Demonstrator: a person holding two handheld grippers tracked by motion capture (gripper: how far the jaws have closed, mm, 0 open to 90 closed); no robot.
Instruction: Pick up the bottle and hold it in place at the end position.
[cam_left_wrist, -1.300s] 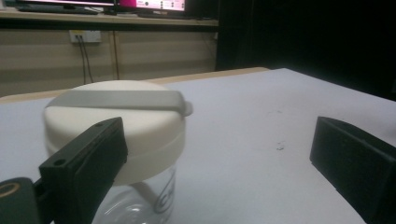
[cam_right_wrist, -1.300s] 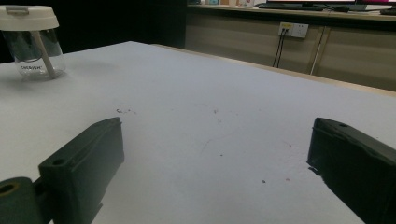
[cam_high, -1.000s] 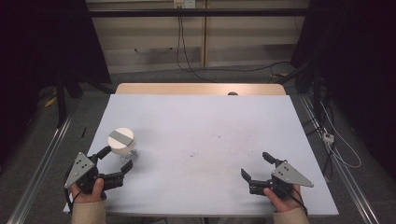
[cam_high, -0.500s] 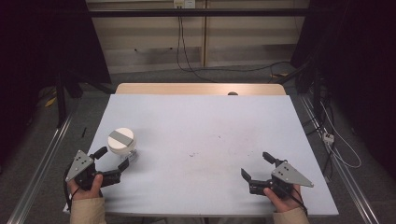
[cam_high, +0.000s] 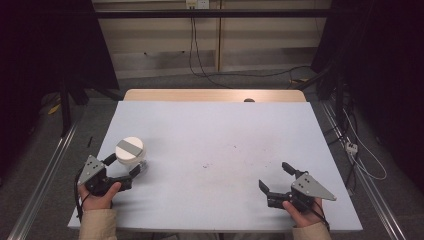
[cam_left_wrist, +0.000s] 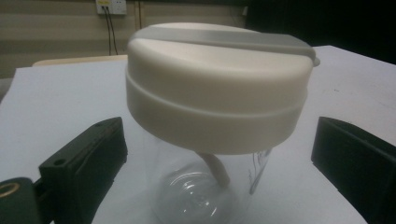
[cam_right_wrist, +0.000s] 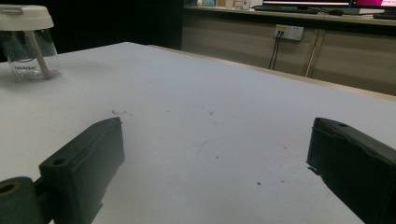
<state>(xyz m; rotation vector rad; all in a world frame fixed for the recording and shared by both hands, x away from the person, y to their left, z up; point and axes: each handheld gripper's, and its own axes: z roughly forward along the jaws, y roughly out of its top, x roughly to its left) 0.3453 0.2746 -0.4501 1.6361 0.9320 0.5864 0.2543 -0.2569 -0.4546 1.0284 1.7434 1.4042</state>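
Left gripper (cam_high: 125, 168) bracketing a lidded clear cup (cam_high: 130, 152)
Its jaws are standing wide either side of the cup, gripping nothing; the right gripper (cam_high: 275, 181), well apart from it, is gaping empty.

A jar (cam_high: 130, 152) stands on the table (cam_high: 210, 130) between the left tool's (cam_high: 126, 167) jaws.

The jar (cam_left_wrist: 210, 186) at the table's front-left corner is clear, glossy plastic, capped by a smooth, matt cream lid (cam_left_wrist: 215, 93) with a grey strip across it. The table (cam_high: 215, 130) has a matt, pale grey top, lightly scuffed and speckled, with bare wood showing along its far edge. Both grippers' jaws are matt black plastic, and each gripper carries a dull grey plate (cam_high: 310, 186).
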